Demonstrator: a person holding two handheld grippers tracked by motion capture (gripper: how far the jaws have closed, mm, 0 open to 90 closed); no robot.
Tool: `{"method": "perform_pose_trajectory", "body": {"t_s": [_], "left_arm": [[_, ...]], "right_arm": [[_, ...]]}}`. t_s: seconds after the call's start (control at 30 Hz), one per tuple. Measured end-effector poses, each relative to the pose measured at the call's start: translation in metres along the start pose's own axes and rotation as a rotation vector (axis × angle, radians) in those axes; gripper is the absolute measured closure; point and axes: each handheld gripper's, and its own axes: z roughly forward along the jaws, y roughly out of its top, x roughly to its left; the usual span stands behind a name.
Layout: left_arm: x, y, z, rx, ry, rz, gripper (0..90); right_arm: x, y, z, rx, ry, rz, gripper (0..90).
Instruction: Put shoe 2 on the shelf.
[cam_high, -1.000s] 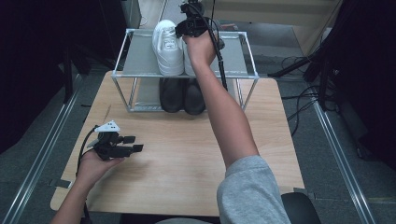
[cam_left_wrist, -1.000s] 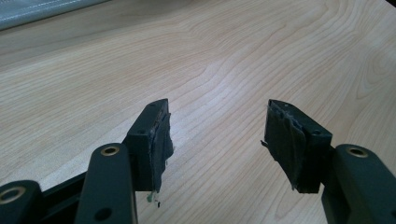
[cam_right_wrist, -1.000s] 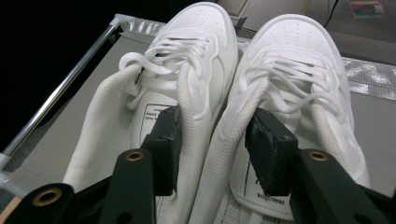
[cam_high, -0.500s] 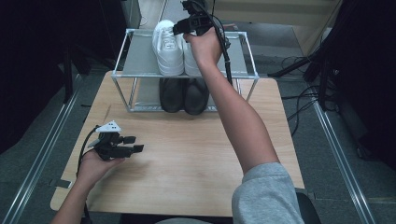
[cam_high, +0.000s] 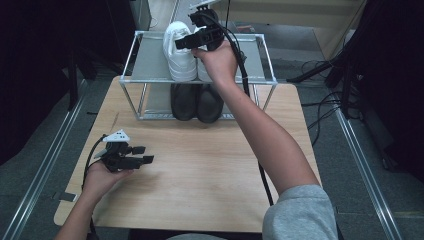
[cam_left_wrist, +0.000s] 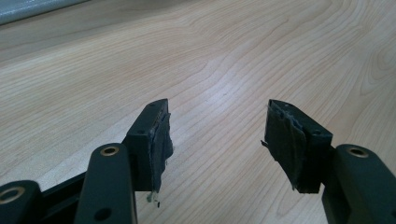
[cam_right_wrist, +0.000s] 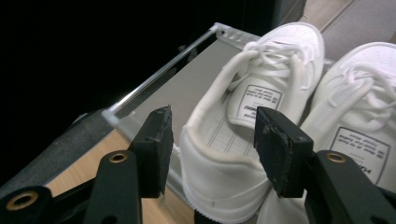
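wooden table (cam_high: 200, 170) with a metal shoe rack (cam_high: 145, 65) at its far edge. at the left the left gripper (cam_high: 142, 155) rests low over the bare tabletop, jaws spread wide with nothing between them. further right, on the rack's top shelf, two white sneakers sit side by side, touching: the left sneaker (cam_right_wrist: 243, 121) and the right sneaker (cam_right_wrist: 359, 121). the right gripper (cam_high: 192, 40) hovers at the left sneaker's heel, its jaws just been opening, pads clear of the shoe. two black shoes (cam_high: 197, 102) sit on the lower shelf
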Motion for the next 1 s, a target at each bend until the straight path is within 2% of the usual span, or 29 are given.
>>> {"method": "perform_pose_trajectory", "body": {"t_s": [0.6,0.9,1.0], "left_arm": [[0.000,0.000,0.001,0.009,0.000,0.003,40.6],[-0.001,-0.001,0.001,0.013,0.001,-0.001,40.1],[-0.001,-0.001,0.002,0.014,0.001,0.000,40.0]], "right_arm": [[0.011,-0.046,-0.015,0.006,0.102,-0.088,44.5],[0.014,-0.078,-0.020,0.023,0.129,-0.131,43.1],[0.013,-0.088,-0.022,0.014,0.145,-0.126,43.1]]}}
